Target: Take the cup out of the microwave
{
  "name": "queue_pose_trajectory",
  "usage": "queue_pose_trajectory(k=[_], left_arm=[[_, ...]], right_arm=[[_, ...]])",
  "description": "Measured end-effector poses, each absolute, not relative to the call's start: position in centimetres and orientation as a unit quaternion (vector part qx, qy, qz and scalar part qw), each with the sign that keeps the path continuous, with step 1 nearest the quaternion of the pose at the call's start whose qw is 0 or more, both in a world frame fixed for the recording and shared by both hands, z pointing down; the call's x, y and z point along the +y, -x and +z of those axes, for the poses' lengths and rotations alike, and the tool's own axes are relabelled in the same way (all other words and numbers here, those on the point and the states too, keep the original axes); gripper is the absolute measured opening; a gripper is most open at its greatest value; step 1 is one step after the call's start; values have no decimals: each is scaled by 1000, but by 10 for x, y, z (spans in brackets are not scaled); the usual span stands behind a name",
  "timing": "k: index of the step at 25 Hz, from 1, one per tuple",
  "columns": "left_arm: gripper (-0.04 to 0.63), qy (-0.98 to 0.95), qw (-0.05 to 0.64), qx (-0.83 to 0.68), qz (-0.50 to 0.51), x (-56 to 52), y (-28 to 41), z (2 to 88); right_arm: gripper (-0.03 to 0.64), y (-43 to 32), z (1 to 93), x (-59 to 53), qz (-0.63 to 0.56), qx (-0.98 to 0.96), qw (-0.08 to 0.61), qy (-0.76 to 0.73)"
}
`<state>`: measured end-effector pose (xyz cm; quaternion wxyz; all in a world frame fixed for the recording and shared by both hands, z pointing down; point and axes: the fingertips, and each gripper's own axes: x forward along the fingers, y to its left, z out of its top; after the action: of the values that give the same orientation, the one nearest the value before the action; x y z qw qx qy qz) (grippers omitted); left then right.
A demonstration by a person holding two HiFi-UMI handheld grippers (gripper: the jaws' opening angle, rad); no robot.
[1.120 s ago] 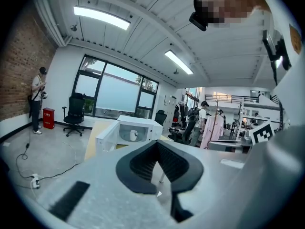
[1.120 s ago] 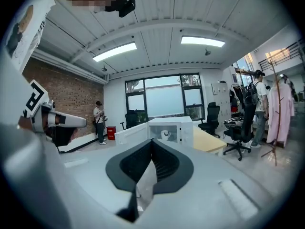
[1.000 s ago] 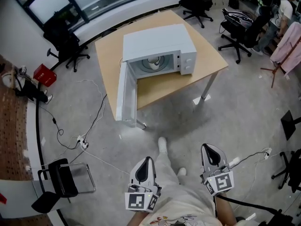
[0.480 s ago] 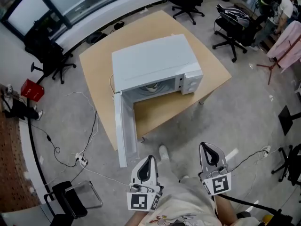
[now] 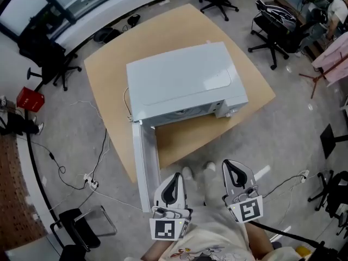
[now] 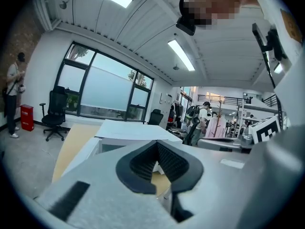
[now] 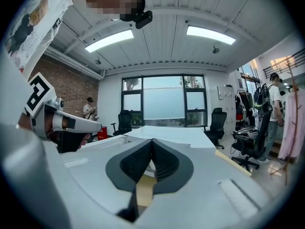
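The white microwave (image 5: 182,83) stands on the wooden table (image 5: 109,75), and its open door (image 5: 145,162) swings out toward me at the left. Its top hides the cavity, so no cup shows in any view. My left gripper (image 5: 175,176) is shut and empty, just right of the door's near end. My right gripper (image 5: 231,165) is shut and empty as well, short of the table's front edge. In the left gripper view the left gripper (image 6: 156,142) points at the microwave (image 6: 128,130). In the right gripper view the right gripper (image 7: 152,140) faces the microwave's top (image 7: 176,135).
Cables and a power strip (image 5: 89,182) lie on the floor at the left. A black folding chair (image 5: 81,230) stands at the lower left. Office chairs (image 5: 274,23) ring the table's far side. A red box (image 5: 28,99) sits at the far left. People stand at the right.
I have come closer to the table. The microwave is seen from above, so its cavity and the cup inside have gone out of sight. Both grippers advanced toward it, still shut.
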<state>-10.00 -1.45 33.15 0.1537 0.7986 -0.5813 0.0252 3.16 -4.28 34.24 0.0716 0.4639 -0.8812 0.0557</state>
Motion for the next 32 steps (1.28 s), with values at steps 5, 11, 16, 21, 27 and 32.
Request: queue_pose_trajectory(k=[5, 11, 16, 21, 27, 32], left_arm=[[1, -778, 142, -611, 26, -33, 95, 337], [92, -764, 146, -628, 13, -54, 95, 352], [224, -763, 130, -631, 46, -79, 88, 387], [334, -743, 121, -657, 53, -127, 95, 435], [400, -734, 113, -667, 67, -175, 101, 485], [433, -736, 116, -663, 70, -206, 96, 515]], right_arm=[[6, -20, 342, -70, 54, -896, 48, -438], [5, -3, 358, -82, 65, -911, 49, -405], [6, -7, 384, -86, 86, -911, 62, -400], [5, -3, 408, -89, 100, -911, 73, -394], [6, -10, 424, -87, 124, -901, 85, -407], [6, -15, 447, -83, 138, -895, 94, -415]])
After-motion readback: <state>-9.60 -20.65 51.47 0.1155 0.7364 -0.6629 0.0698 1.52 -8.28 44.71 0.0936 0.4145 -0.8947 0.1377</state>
